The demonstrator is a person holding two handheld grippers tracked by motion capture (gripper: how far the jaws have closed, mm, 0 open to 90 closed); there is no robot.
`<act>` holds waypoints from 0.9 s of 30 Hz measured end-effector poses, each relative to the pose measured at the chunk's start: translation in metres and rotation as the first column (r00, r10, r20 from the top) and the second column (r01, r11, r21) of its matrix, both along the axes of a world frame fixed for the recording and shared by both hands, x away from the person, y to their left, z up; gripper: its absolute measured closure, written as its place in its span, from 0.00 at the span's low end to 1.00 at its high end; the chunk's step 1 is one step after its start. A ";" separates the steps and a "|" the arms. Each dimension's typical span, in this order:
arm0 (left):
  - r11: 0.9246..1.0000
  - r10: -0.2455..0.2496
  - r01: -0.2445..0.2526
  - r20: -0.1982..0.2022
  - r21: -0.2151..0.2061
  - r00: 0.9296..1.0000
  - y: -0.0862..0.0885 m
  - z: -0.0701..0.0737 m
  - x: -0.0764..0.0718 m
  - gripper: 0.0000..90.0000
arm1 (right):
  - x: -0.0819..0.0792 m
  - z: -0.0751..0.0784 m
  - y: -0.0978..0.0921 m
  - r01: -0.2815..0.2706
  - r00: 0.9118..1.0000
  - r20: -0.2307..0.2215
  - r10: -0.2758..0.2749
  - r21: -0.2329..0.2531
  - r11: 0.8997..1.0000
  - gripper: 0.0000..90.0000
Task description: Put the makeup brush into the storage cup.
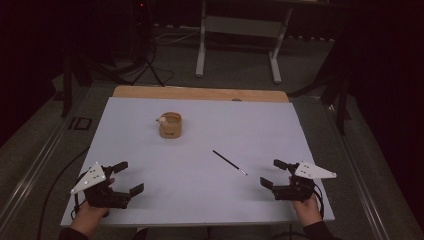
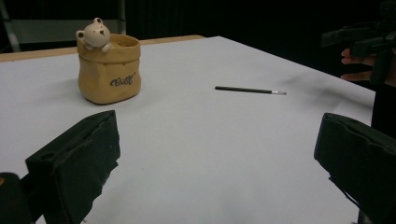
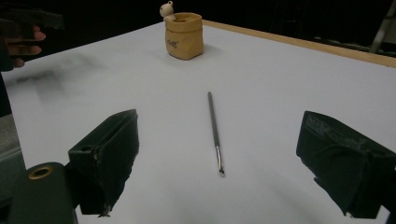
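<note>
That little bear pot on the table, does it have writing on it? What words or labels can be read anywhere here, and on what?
"Bear", or close to it: dark cursive on the front of the tan bear pot; the letters are too soft to be sure.
The thin black brush: no readable marking.
The left gripper, the right gripper and the white table sheet: no text that can be read.
</note>
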State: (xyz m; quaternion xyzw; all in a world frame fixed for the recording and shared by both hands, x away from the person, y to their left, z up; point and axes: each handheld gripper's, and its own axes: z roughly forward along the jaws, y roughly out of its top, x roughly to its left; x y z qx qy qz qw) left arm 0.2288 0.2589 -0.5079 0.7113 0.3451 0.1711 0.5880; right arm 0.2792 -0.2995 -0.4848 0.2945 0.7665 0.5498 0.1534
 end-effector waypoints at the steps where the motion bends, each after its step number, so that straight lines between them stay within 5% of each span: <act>1: 1.000 0.000 0.000 0.001 -0.002 1.000 0.000 0.000 0.000 0.01 | 0.000 0.000 0.000 -0.001 1.000 -0.002 0.001 0.000 1.000 0.14; 20: 1.000 0.007 -0.007 0.003 -0.010 1.000 0.000 0.002 0.000 0.01 | -0.002 -0.001 0.002 -0.028 1.000 0.000 0.028 -0.023 0.999 0.15; 27: 1.000 0.012 -0.012 0.009 -0.013 1.000 0.000 0.004 -0.002 0.01 | -0.005 0.007 0.002 0.002 0.999 0.035 -0.001 -0.031 1.000 0.15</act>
